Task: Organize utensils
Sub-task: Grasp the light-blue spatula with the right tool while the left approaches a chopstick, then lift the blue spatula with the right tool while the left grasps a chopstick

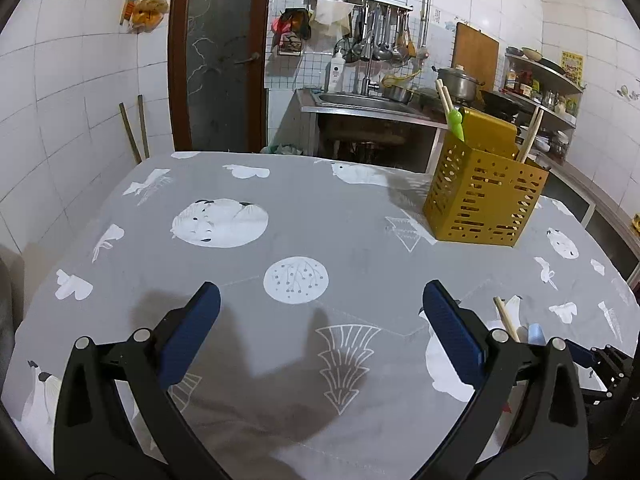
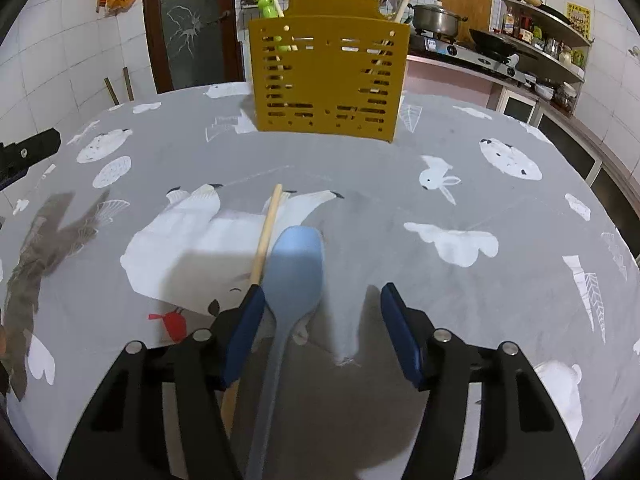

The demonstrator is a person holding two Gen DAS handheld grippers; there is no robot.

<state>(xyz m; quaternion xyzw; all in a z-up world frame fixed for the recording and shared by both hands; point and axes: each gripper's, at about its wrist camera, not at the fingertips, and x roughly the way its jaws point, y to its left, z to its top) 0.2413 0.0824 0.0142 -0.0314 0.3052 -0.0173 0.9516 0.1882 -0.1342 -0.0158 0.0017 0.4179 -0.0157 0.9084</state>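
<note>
Right tool point(image 2: 322, 328) hangs low over the tabletop point(image 2: 400, 184) with its blue pads partly apart, gripping nothing. A pale blue spoon point(image 2: 294, 272) lies flat on the grey printed cloth between those pads, close against the left one, its bowl pointing away from the camera and its handle running back under the tool. A wooden chopstick point(image 2: 266, 236) lies just beside the spoon on its left, passing under the left pad. Left tool point(image 1: 320, 320) stands wide apart over bare cloth, with nothing between its pads; at its right edge the chopstick's tip point(image 1: 506, 316) and a bit of the spoon point(image 1: 536, 334) show. Farther across the tabletop stands an upright yellow slotted holder point(image 2: 328, 80), well apart from both tools, with chopsticks and a green-handled utensil point(image 2: 267, 6) sticking out of it. Behind lie a sink, hanging ladles, and a stove with pots.
</note>
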